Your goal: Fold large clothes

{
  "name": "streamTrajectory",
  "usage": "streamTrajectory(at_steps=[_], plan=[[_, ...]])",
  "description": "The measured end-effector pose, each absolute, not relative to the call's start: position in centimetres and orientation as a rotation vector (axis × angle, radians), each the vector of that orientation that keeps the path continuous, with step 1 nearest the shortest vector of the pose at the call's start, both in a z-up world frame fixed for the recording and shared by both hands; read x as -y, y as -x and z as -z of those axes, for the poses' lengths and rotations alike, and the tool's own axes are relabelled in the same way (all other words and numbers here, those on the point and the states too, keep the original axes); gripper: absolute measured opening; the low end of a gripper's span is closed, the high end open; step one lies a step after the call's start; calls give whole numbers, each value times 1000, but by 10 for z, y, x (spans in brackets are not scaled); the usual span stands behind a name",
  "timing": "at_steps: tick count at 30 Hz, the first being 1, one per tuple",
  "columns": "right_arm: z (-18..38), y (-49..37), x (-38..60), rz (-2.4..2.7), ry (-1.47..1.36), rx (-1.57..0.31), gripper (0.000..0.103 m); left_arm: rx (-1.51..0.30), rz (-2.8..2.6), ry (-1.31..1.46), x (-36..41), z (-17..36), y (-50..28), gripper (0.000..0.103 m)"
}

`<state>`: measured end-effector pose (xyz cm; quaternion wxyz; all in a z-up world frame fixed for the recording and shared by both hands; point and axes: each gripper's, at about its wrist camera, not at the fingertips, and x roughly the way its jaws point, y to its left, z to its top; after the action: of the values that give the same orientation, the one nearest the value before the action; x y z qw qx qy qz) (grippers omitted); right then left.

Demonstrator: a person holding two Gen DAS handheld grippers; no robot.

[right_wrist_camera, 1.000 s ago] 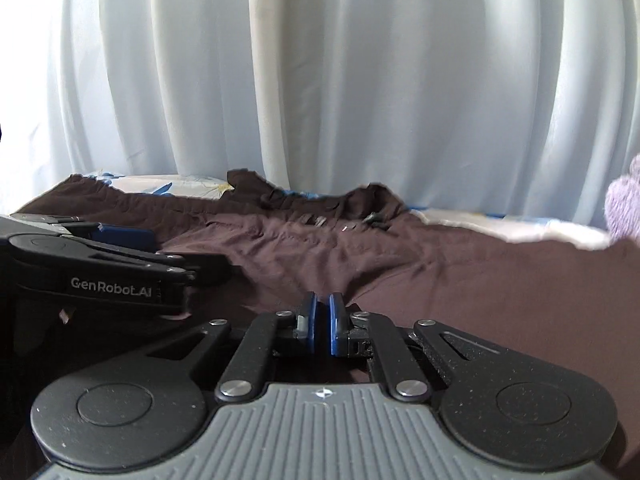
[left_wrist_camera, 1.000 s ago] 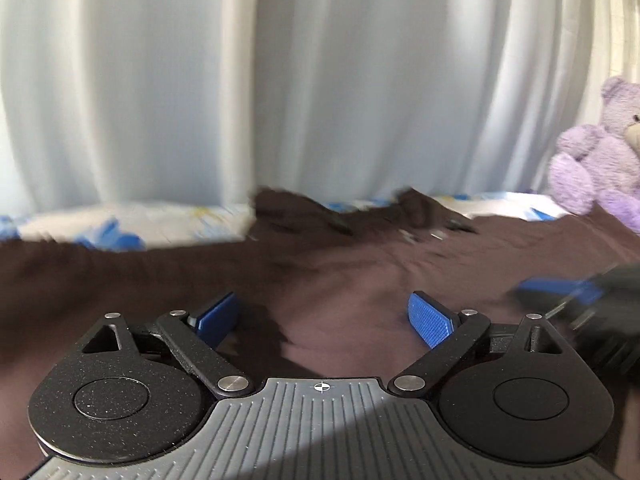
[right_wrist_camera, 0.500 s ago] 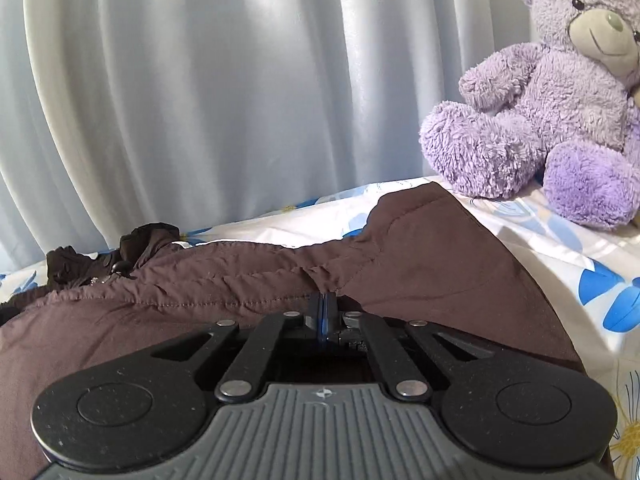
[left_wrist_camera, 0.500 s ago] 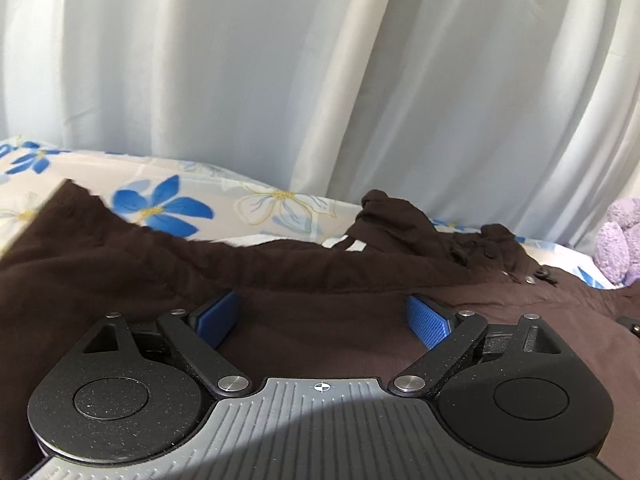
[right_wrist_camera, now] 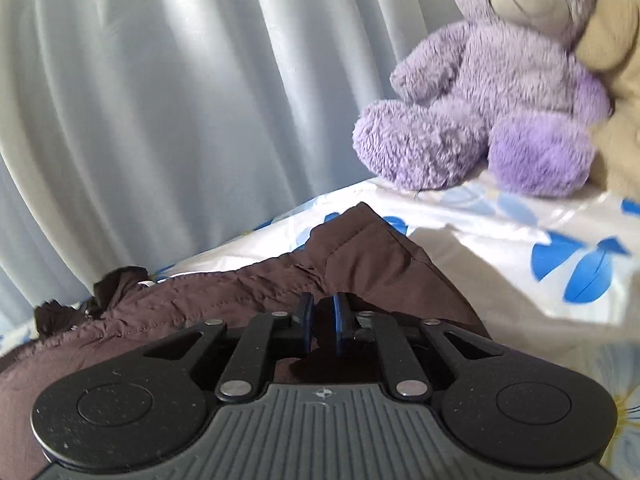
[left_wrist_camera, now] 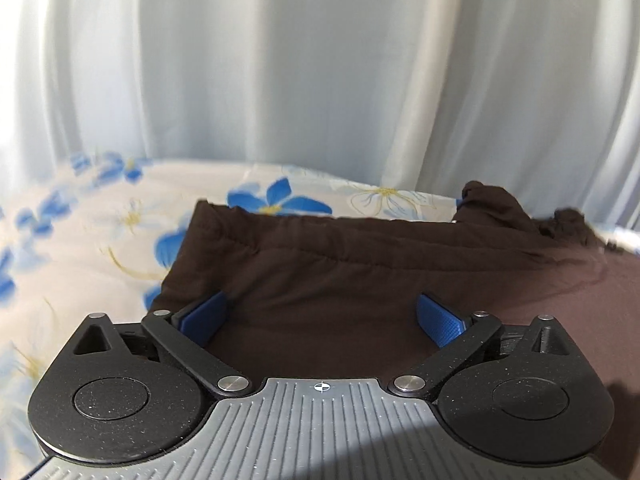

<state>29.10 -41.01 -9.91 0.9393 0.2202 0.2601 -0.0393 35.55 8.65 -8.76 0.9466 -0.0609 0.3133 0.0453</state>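
A bedroom at home

You are working over a bed point(left_wrist_camera: 92, 240) spread with a white sheet printed in blue and pale yellow flowers. Pale, softly pleated curtains point(left_wrist_camera: 320, 60) hang right behind the bed's far edge and fill the whole background. A fluffy purple teddy bear point(right_wrist_camera: 500, 92) sits near the bed's far right corner, leaning against a beige soft toy point(right_wrist_camera: 616, 80) beside it. A dark brown garment point(left_wrist_camera: 360, 272) lies spread across the sheet.
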Motion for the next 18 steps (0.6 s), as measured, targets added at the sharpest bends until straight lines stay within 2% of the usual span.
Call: streamTrajectory(at_steps=[5, 7, 10, 14, 18], plan=[[105, -291, 421, 54, -538, -530, 8, -667, -89, 131, -87, 81, -358, 103], [97, -291, 410, 88, -468, -545, 8, -678, -91, 127, -89, 69, -347, 103], [73, -281, 377, 153, -270, -562, 14, -663, -85, 172, -105, 50, -311, 103], [41, -219, 321, -51, -217, -426, 14, -690, -30, 368, -145, 51, -257, 103], [40, -175, 266, -233, -248, -467, 14, -778, 36, 488, -165, 67, -243, 103]])
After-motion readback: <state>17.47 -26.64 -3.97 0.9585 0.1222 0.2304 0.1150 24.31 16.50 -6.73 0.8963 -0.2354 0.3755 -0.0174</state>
